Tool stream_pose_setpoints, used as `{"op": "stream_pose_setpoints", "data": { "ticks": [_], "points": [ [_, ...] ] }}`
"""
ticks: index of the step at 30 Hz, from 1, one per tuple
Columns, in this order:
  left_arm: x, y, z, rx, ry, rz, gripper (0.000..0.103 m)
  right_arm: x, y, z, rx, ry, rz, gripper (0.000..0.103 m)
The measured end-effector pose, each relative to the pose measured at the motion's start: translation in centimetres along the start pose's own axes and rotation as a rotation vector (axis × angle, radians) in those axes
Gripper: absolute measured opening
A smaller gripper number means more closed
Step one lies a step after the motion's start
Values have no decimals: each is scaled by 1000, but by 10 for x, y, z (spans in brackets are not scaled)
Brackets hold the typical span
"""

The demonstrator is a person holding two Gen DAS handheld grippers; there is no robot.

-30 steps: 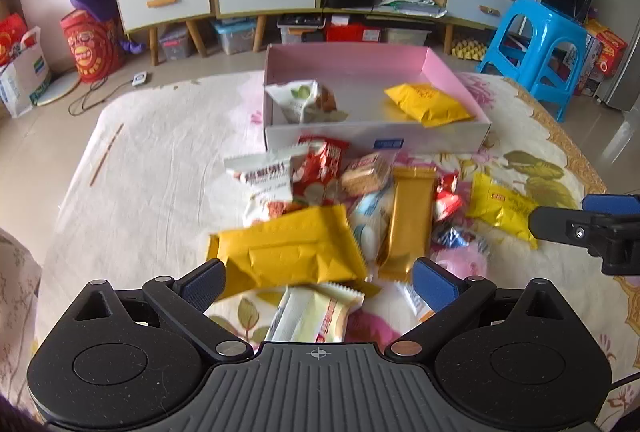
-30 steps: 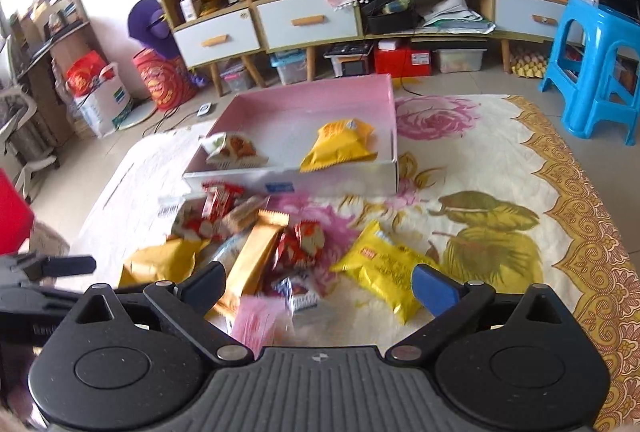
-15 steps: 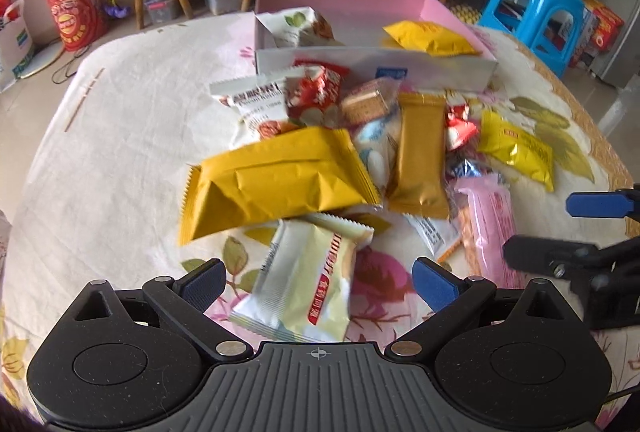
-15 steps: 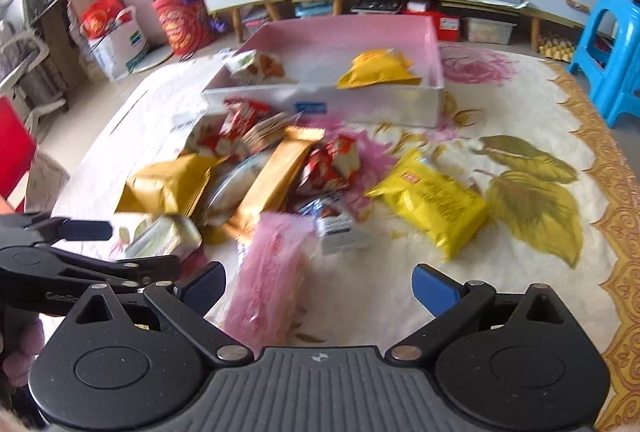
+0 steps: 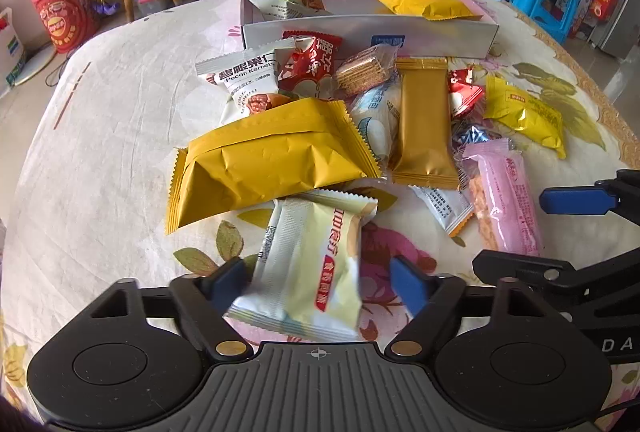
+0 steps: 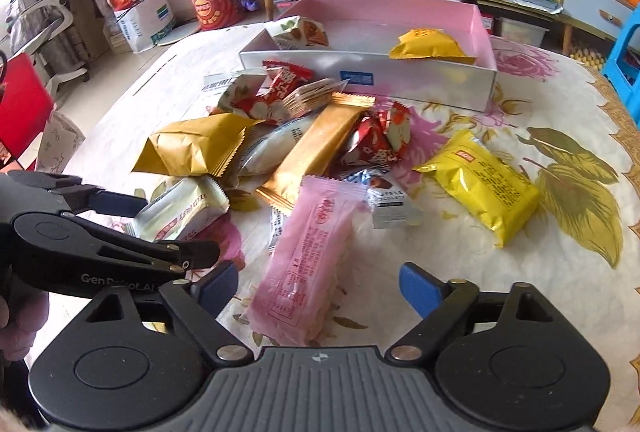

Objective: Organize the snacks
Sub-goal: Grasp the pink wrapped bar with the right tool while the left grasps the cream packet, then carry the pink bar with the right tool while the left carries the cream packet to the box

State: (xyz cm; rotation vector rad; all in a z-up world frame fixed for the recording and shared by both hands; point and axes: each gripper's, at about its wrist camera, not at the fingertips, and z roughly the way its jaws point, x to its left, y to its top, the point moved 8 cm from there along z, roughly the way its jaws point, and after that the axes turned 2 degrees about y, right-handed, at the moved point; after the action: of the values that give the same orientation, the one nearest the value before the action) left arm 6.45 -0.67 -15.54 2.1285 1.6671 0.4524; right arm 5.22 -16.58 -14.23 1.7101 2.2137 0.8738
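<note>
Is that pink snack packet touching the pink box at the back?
Apart. The right wrist view shows the pink packet lying near the camera, with other snacks and bare cloth between it and the pink box.

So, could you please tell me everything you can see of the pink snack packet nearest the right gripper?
The pink snack packet is a long, glossy plastic wrapper with crimped ends and dark fine print; orange pieces show through it in the left wrist view. It lies flat on the flowered tablecloth, its far end overlapping a small silver packet. Its near end sits between the right gripper's jaws, which have just been closing; neither blue pad visibly presses it yet.
</note>
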Motion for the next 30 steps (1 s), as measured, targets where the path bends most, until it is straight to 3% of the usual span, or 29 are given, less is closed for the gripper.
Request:
{"op": "stream_pose_setpoints", "data": {
  "ticks": [6,13,30],
  "points": [
    [-2,2,-3,-15,-4,30,54,4,1,3,-1,15,-10,59],
    [-2,3,-5,-12,-5,32,48,4,-1,3,10,4,-20,27],
    [-22,15,-41,-83,-91,70,44,-1,19,-20,-56,9,19,24]
  ]
}}
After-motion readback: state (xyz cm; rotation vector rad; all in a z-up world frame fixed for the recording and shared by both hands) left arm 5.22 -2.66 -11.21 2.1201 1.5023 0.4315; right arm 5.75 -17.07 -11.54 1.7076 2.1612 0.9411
